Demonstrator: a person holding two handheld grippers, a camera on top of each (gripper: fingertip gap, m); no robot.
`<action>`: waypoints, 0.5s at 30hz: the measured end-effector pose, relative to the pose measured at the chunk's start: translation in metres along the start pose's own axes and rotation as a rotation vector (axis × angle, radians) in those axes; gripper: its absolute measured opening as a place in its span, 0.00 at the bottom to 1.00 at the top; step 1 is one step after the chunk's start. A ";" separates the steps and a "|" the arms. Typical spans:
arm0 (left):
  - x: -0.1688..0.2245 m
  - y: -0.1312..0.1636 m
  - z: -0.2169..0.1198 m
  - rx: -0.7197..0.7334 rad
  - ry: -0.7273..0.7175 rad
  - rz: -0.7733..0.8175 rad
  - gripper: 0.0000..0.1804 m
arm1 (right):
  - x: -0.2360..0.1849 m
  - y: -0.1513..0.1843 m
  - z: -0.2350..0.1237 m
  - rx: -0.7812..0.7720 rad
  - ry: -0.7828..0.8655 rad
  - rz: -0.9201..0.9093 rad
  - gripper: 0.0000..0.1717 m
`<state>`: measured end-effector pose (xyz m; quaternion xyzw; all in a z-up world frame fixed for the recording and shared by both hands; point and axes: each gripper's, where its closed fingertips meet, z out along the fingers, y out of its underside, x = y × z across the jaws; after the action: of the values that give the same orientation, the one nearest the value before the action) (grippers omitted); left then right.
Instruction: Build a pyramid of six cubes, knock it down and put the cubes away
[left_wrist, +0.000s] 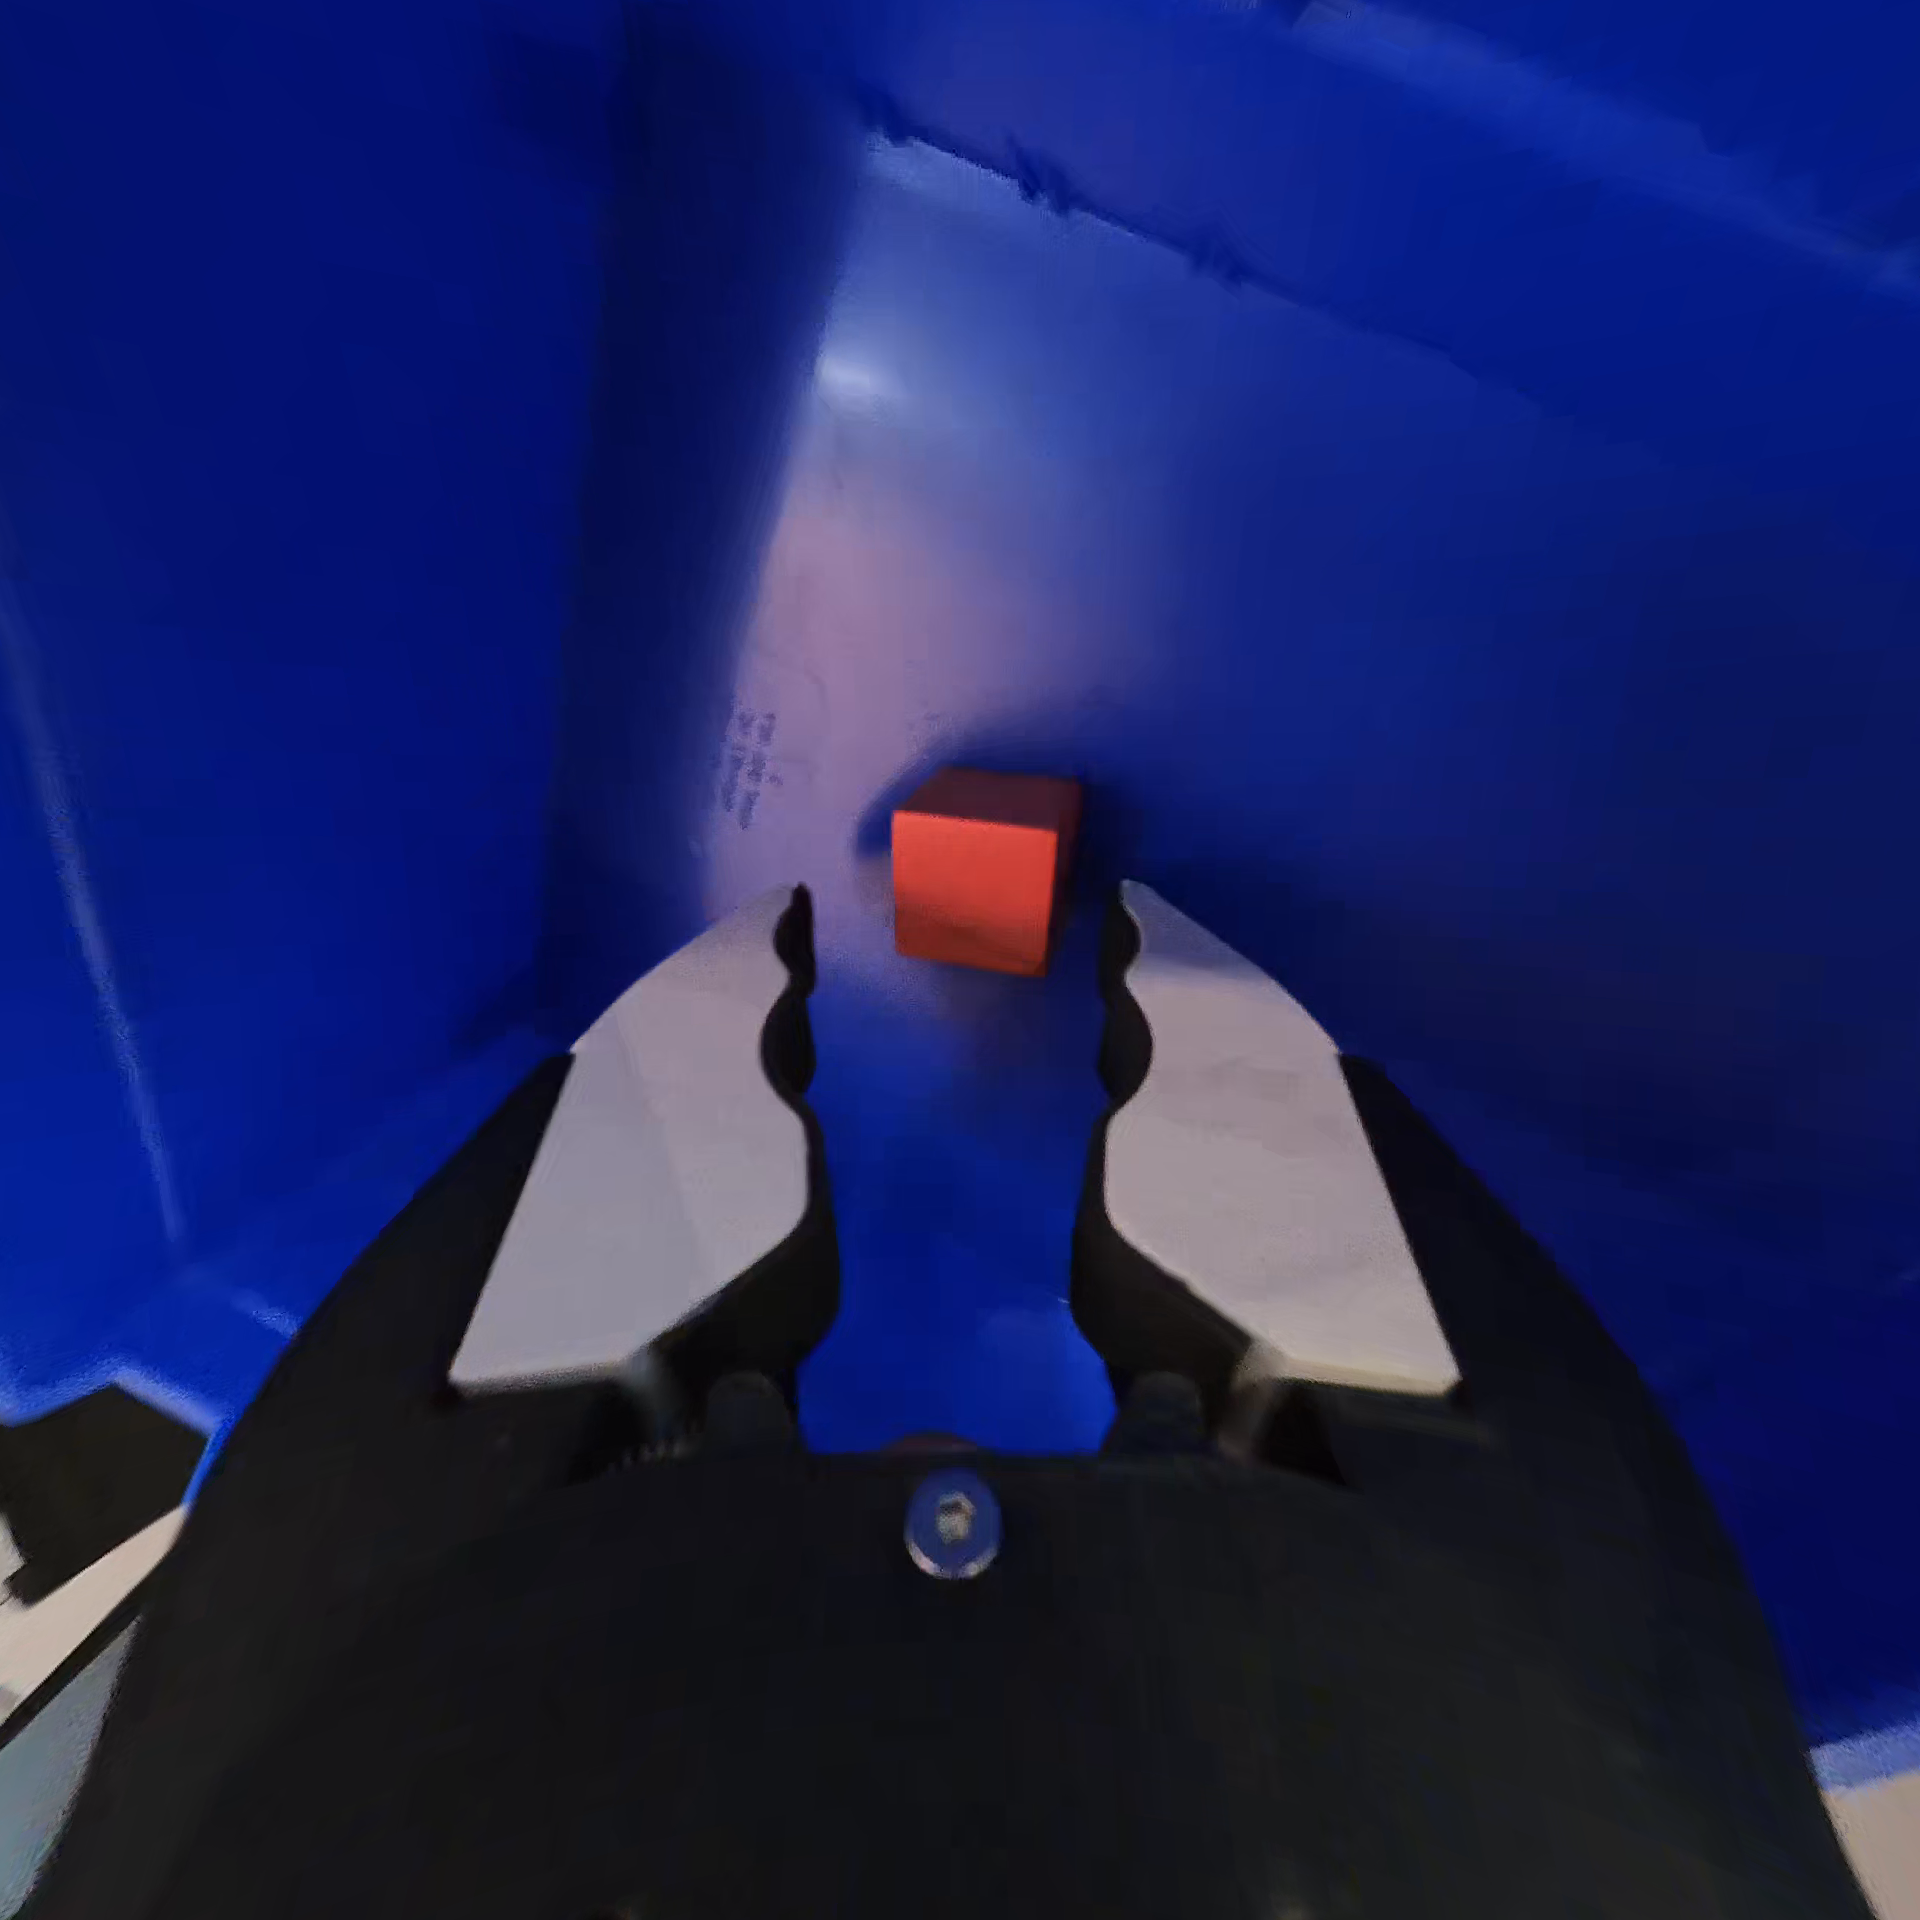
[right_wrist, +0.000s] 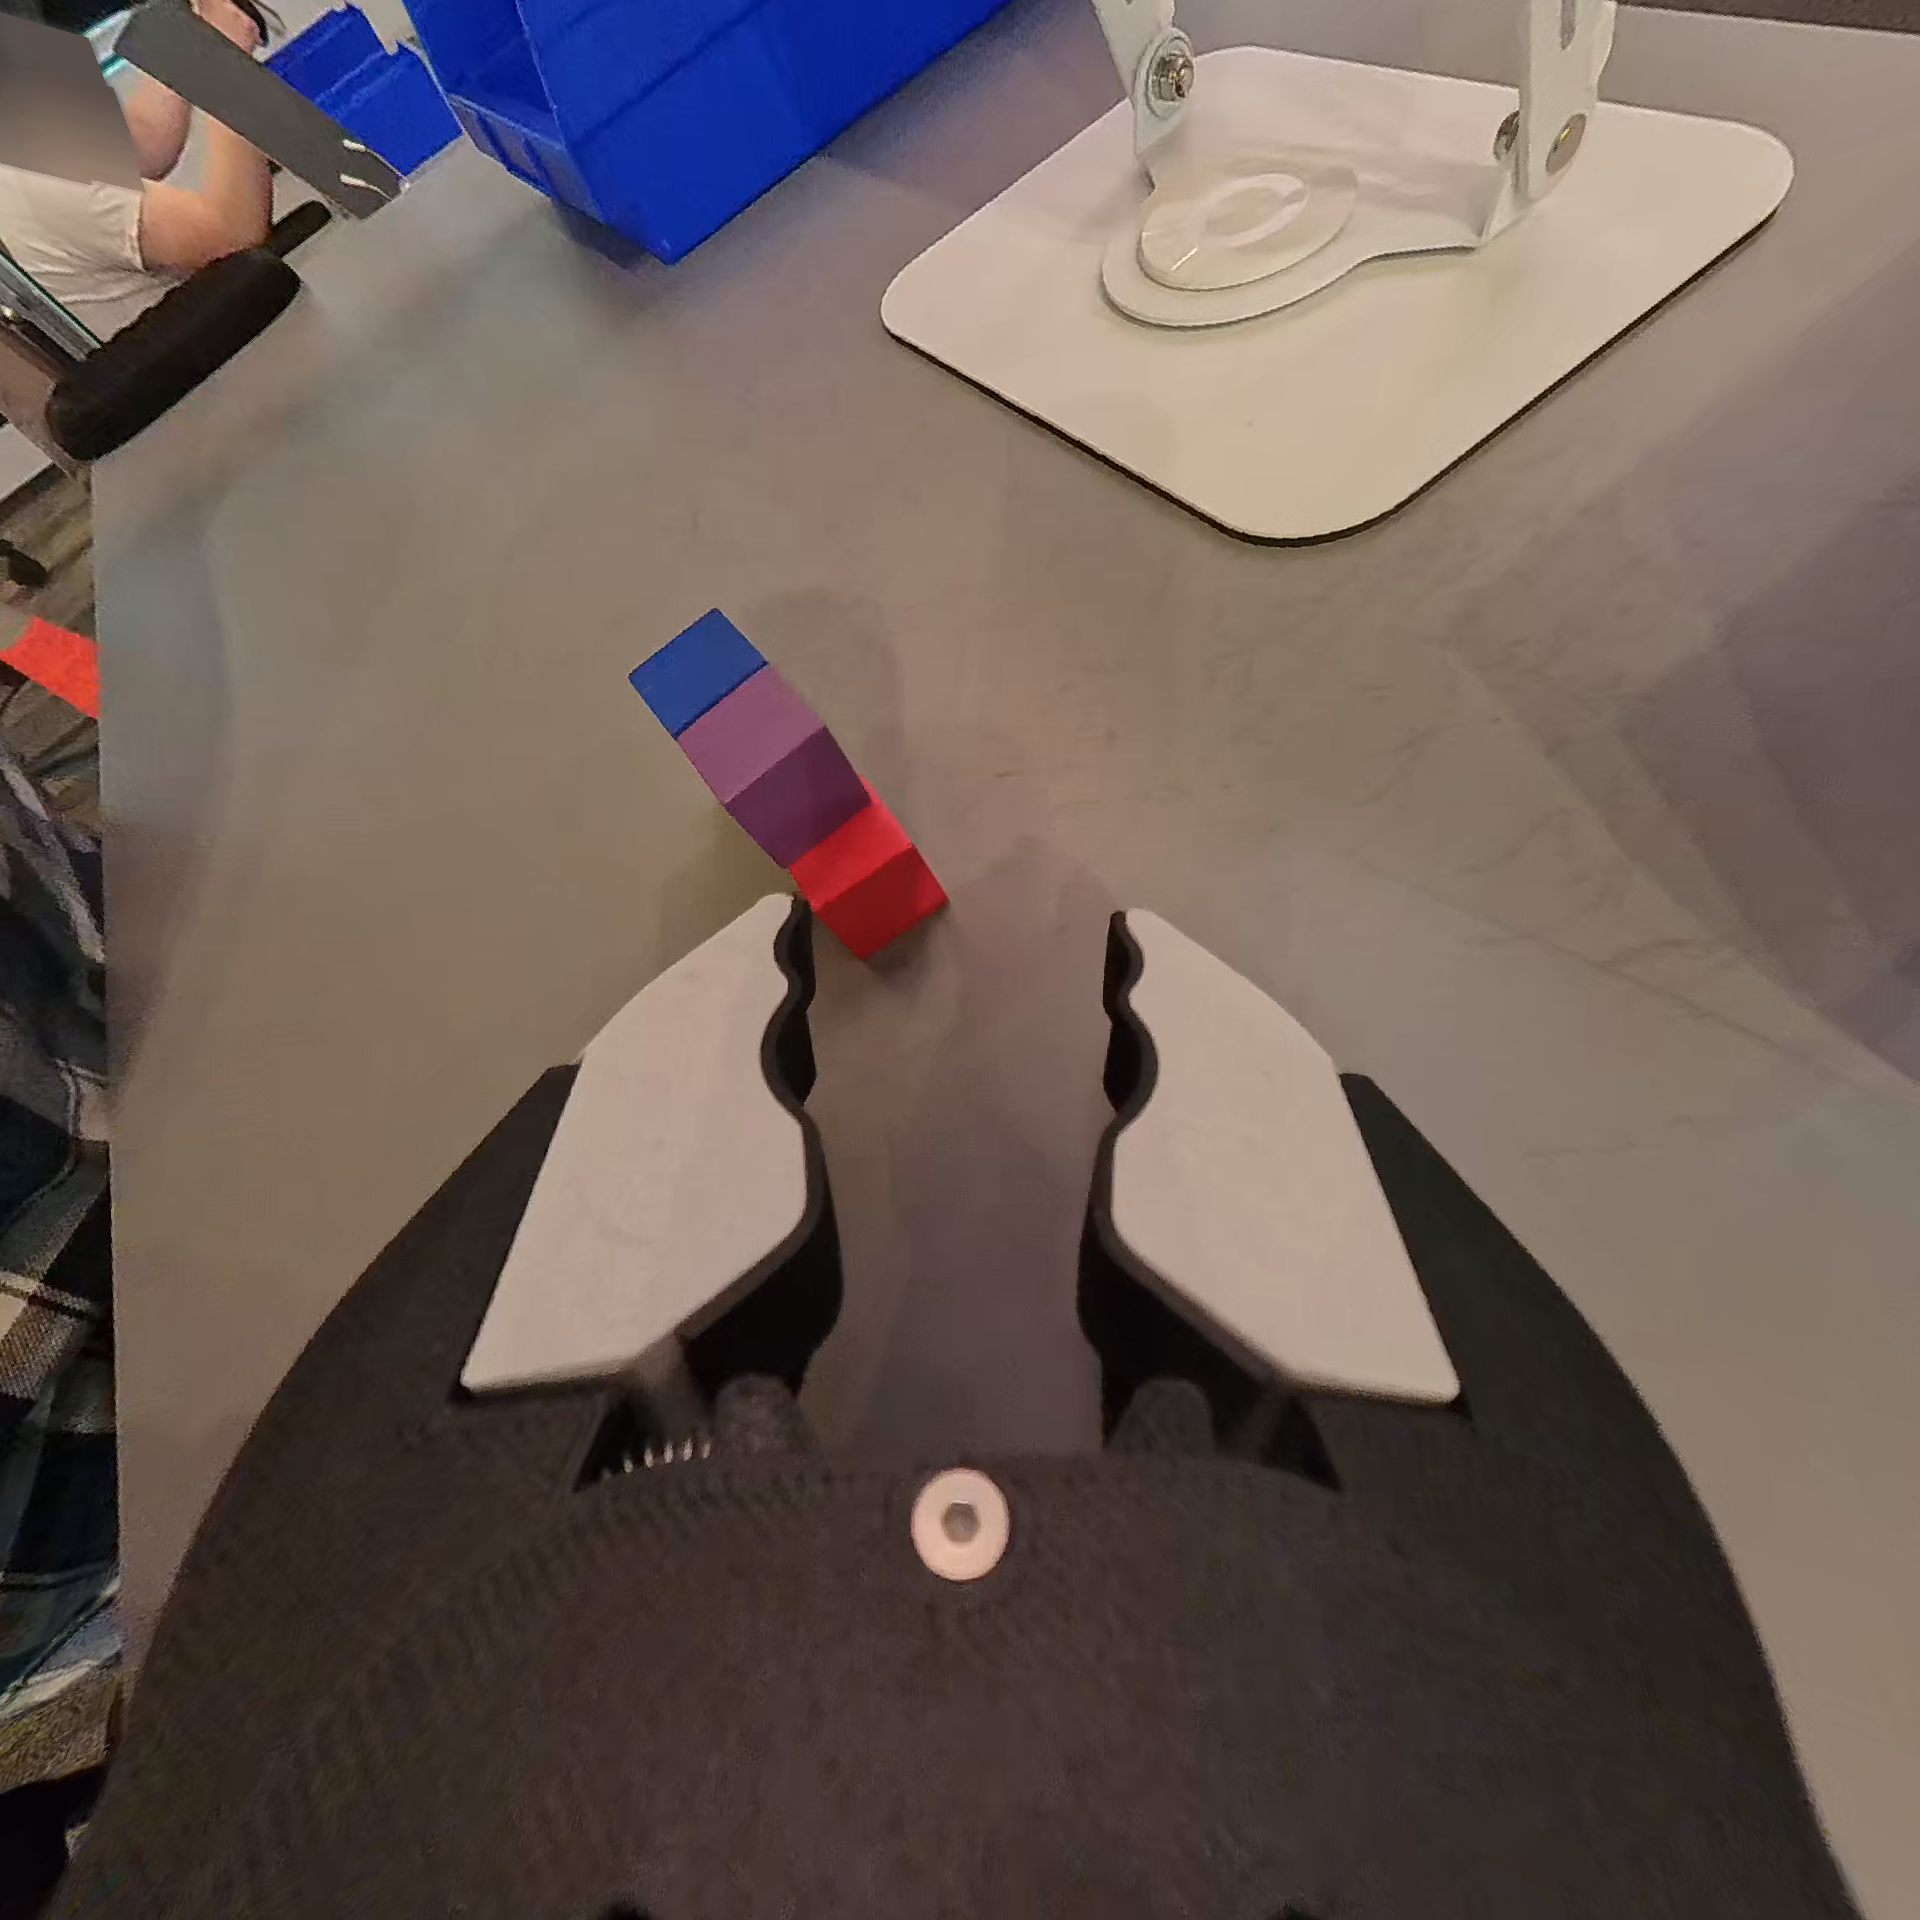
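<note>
- Left tongs (left_wrist: 961, 899) stand apart inside a blue bin (left_wrist: 1455, 727), gripping nothing; an orange-red cube (left_wrist: 977, 883) lies beyond the tips, clear of both pads, on the bin's inner surface.
- Judgement: the putting-away step is in hand, with this cube already deposited.
- Right tongs (right_wrist: 961, 925) also stand apart and bare, above the grey worktop (right_wrist: 1351, 831).
- Three cubes sit in a touching row just past the left fingertip (right_wrist: 727, 956): blue cube (right_wrist: 691, 665) farthest, purple cube (right_wrist: 774, 769) in the middle, red cube (right_wrist: 873, 894) nearest.
- A white stand base (right_wrist: 1351, 343) rests well apart, towards the far right.
- Next move, as judged: shift the right tongs left to straddle the red cube, close squarely on opposite faces, and avoid nudging the purple neighbour.
</note>
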<state>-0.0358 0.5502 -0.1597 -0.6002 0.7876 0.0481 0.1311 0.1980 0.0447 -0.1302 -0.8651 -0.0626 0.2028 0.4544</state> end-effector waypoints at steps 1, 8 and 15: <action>0.000 -0.005 0.001 0.021 0.025 -0.019 0.24 | -0.001 0.000 0.000 0.001 0.003 0.000 0.31; 0.005 -0.004 -0.025 0.079 0.024 -0.111 0.16 | -0.004 0.000 -0.001 0.013 0.013 0.003 0.31; 0.091 -0.026 -0.146 0.498 0.038 -0.236 0.15 | -0.011 0.005 -0.005 0.019 0.018 0.015 0.31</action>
<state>-0.0552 0.4239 -0.0416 -0.6379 0.7020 -0.1740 0.2646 0.1898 0.0345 -0.1283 -0.8631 -0.0500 0.1990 0.4614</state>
